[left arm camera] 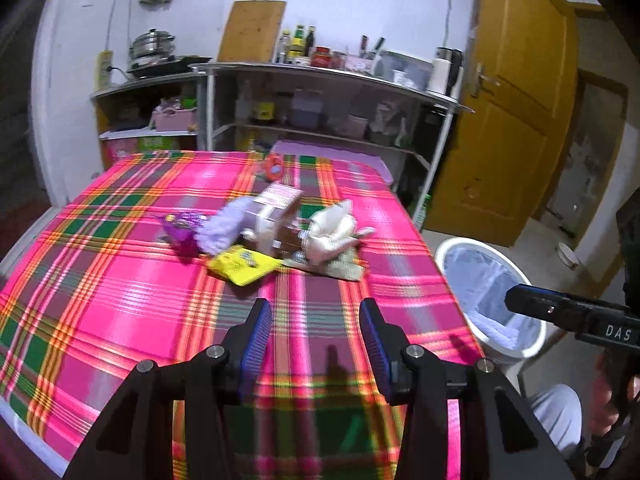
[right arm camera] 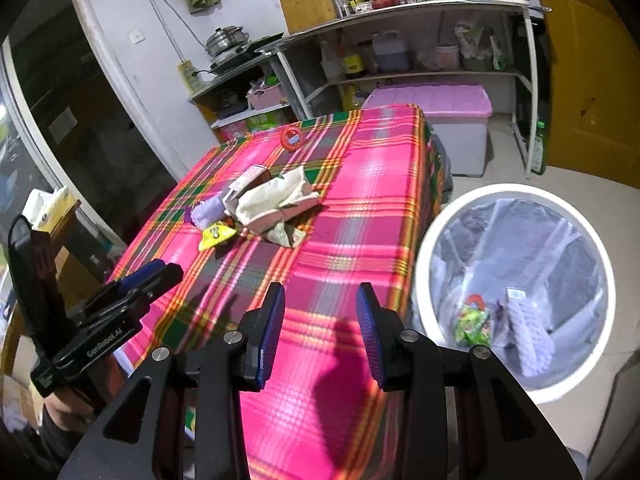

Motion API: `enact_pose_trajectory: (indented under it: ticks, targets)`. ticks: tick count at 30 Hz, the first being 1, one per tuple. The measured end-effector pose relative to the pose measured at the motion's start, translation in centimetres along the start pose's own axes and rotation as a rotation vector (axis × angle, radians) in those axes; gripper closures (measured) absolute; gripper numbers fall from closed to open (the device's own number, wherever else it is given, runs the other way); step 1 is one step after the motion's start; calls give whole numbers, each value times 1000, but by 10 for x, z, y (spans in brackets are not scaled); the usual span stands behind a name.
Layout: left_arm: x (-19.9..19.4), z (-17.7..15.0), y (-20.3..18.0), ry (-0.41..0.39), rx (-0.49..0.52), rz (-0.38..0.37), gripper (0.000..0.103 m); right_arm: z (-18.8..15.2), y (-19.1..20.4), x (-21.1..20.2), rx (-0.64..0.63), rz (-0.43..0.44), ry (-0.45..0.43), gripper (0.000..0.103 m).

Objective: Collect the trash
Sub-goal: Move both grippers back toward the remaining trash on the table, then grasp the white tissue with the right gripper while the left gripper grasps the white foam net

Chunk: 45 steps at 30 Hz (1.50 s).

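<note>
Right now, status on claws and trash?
Left claw and right claw open, empty. Trash pile on pink plaid cloth; white lined bin partly filled. Nothing blocking.

The left gripper (left arm camera: 316,332) points forward and downward, its two blue-padded fingers (left arm camera: 256,334) standing apart with nothing between them. The right gripper (right arm camera: 320,332) tilts down in much the same way, its blue pads (right arm camera: 370,334) also parted and empty, the gap a little narrower. Each tool shows at the edge of the other's view. A hand (right arm camera: 66,414) grips the left tool's handle from below.
</note>
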<state>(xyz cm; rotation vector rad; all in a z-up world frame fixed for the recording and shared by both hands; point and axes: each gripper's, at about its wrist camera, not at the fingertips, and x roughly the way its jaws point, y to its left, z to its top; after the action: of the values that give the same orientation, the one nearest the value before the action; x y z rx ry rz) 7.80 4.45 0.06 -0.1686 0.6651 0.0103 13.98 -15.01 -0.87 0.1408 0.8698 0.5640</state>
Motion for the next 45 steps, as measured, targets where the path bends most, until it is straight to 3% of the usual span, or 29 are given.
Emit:
enact_pose_trajectory:
  ticks: [18,38,41,45]
  targets:
    - [42,34,61,-1,-20,64,58,38,17,70,54,80,72,65]
    - [104,55,78,56,2,50,57,66,-4,136,264,148,158,65]
    - [108,54,78,61,7,42,58,66,-7,140,282,152,158,83]
    - [110,53,76,69,14,40,77,66,-7,136,275,160,141,94]
